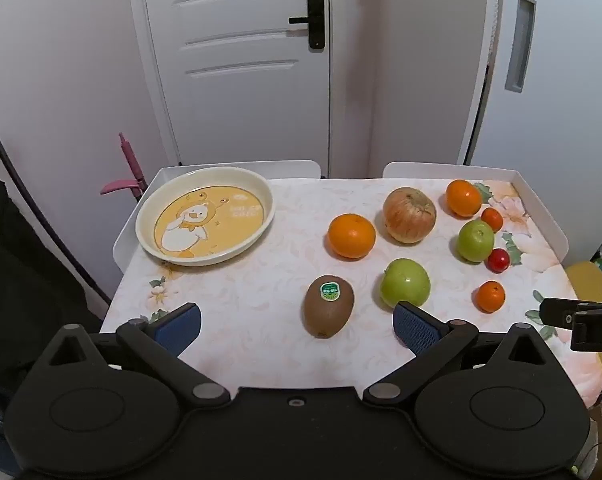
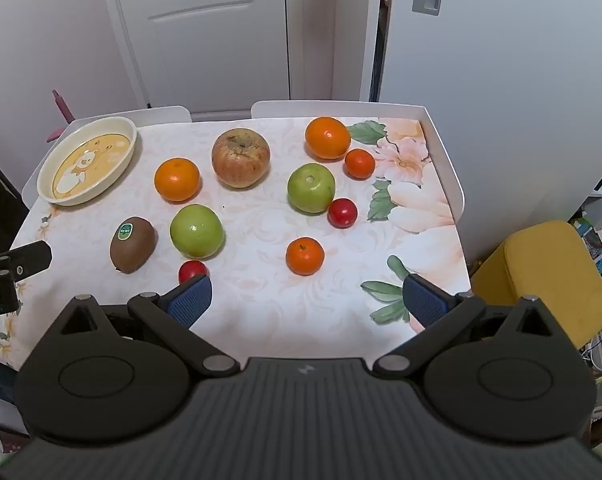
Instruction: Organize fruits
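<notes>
Ten fruits lie loose on the floral worktop (image 2: pixel 261 300): brown kiwi (image 2: pixel 133 244) with green sticker, two green apples (image 2: pixel 197 231), one russet apple (image 2: pixel 240 157), two oranges (image 2: pixel 177 179), two small tangerines (image 2: pixel 305 256), two red tomatoes (image 2: pixel 342 212). Cream plate (image 2: pixel 45 184) with yellow cartoon print sits at far left. Left claw (image 1: pixel 297 328) and right claw (image 2: pixel 307 300): both spread wide, holding nothing.

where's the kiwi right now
The kiwi lies on the table's near-left part, close ahead of the open left gripper, between the plate and the nearer green apple, which sits just to its right.
</notes>
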Demonstrator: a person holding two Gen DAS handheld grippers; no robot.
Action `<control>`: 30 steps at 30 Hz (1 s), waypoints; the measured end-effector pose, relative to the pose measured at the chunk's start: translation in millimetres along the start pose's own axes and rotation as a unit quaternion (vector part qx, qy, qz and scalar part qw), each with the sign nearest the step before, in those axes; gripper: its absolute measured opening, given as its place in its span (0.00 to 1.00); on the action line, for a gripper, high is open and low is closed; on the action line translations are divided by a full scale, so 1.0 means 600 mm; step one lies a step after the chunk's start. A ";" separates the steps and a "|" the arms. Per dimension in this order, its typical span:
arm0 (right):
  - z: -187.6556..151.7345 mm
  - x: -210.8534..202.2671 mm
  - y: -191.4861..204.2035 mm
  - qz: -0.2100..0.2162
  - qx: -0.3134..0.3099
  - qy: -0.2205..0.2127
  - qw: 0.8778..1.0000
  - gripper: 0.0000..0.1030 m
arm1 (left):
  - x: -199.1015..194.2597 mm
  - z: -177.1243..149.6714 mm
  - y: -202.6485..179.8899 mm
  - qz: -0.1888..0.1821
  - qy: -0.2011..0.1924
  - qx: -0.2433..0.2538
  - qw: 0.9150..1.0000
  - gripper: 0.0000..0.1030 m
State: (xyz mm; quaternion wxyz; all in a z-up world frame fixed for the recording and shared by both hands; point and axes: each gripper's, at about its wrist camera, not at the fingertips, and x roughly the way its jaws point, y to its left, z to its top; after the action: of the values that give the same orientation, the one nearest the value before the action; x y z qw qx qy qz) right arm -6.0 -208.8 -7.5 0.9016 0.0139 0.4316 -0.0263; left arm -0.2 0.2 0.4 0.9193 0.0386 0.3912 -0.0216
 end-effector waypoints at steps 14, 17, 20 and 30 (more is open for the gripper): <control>0.001 -0.002 0.003 -0.001 -0.001 -0.003 1.000 1.00 | -0.004 -0.001 0.001 0.007 -0.009 -0.001 1.000 1.00; 0.001 -0.002 0.003 -0.002 -0.001 -0.003 1.000 1.00 | -0.004 -0.001 0.003 0.004 -0.009 -0.002 1.000 1.00; 0.003 -0.003 0.003 -0.003 0.000 -0.003 1.000 1.00 | -0.003 0.000 0.003 0.008 -0.009 -0.002 1.000 1.00; 0.003 -0.002 0.003 -0.003 -0.001 -0.004 1.000 1.00 | -0.001 -0.001 0.007 0.012 -0.005 -0.003 1.000 1.00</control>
State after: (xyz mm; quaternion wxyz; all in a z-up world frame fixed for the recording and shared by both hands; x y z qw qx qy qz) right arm -5.6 -206.7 -5.3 0.9031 0.0116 0.4282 -0.0288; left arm -0.5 4.2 0.6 0.9213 0.0399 0.3866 -0.0097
